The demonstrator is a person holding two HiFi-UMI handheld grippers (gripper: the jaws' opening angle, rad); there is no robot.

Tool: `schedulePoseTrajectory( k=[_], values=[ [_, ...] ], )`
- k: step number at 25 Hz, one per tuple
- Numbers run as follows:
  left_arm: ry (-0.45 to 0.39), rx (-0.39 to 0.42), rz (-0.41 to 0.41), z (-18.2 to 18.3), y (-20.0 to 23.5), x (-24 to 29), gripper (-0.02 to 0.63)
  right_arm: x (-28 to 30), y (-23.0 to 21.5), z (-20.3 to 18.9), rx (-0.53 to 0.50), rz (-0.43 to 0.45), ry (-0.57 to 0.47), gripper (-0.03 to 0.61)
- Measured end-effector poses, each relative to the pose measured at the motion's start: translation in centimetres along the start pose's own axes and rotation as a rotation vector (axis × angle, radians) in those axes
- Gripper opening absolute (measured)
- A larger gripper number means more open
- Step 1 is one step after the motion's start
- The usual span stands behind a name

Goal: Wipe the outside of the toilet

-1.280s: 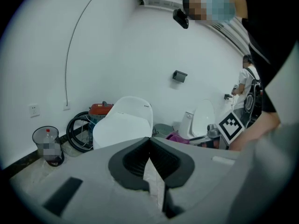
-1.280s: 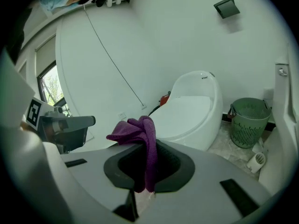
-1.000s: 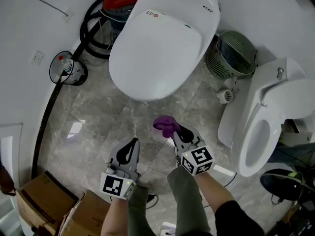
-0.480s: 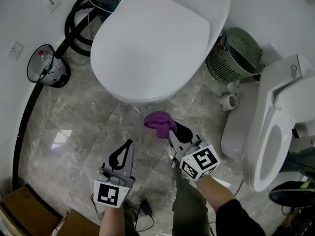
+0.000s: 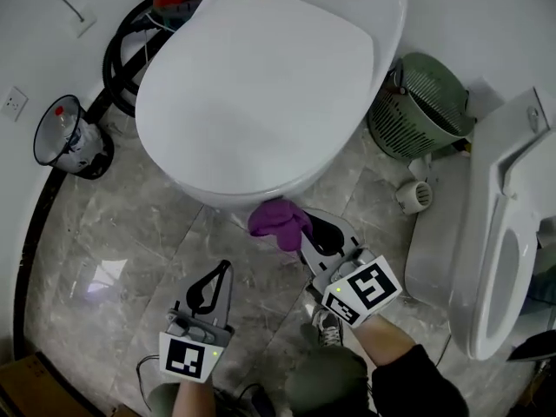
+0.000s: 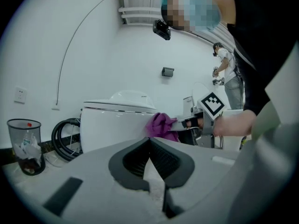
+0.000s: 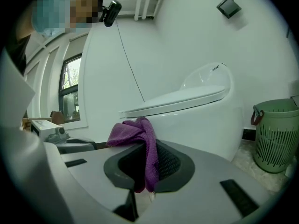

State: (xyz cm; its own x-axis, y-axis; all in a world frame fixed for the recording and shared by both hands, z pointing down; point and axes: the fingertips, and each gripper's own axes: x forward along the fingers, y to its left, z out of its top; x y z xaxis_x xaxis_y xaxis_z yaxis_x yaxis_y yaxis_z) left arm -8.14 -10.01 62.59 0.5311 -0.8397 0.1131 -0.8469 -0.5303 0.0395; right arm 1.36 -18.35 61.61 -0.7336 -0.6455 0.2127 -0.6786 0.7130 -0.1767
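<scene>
Head view first: the big white toilet (image 5: 261, 85) with its lid down fills the ground just ahead of both sets of jaws. A second toilet (image 5: 499, 233) stands well off to the right of the right jaws, and a green slatted basket (image 5: 417, 111) sits ahead of them and to the right. The purple cloth (image 5: 278, 220) is bunched at the tip of the right gripper (image 5: 306, 231), right at the front of the bowl. The jaws are clamped on it. The left gripper (image 5: 219, 278) hangs low beside it with its jaws together on nothing.

Now for the wipe. The wad sticks out past the jaw tips, so my call is to lead with the fabric, press it flat on the porcelain and sweep along the curve under the rim. Keep the hard jaw tips off the glaze.

From above, the lid's overhang hides the bowl wall. The right gripper view shows that wall and the seat edge just beyond the jaws, with the cloth pinched between the pads and draping over one side. The left gripper view catches the cloth side-on by the bowl front. Whether it touches there, I can't tell.
</scene>
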Motion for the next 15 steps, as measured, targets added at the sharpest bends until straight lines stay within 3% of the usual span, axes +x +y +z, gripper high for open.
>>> schedulePoseTrajectory(
  k=[10,15],
  values=[
    [-0.03,0.016,0.079,-0.2,0.8,1.7,0.003,-0.4,-5.3,0.9,-0.009,-0.002,-0.031,0.041],
    [-0.031,0.024,0.074,-0.6,-0.3,3.2,0.003,-1.0,-9.3,1.3,-0.054,-0.025,-0.021,0.041]
  ],
)
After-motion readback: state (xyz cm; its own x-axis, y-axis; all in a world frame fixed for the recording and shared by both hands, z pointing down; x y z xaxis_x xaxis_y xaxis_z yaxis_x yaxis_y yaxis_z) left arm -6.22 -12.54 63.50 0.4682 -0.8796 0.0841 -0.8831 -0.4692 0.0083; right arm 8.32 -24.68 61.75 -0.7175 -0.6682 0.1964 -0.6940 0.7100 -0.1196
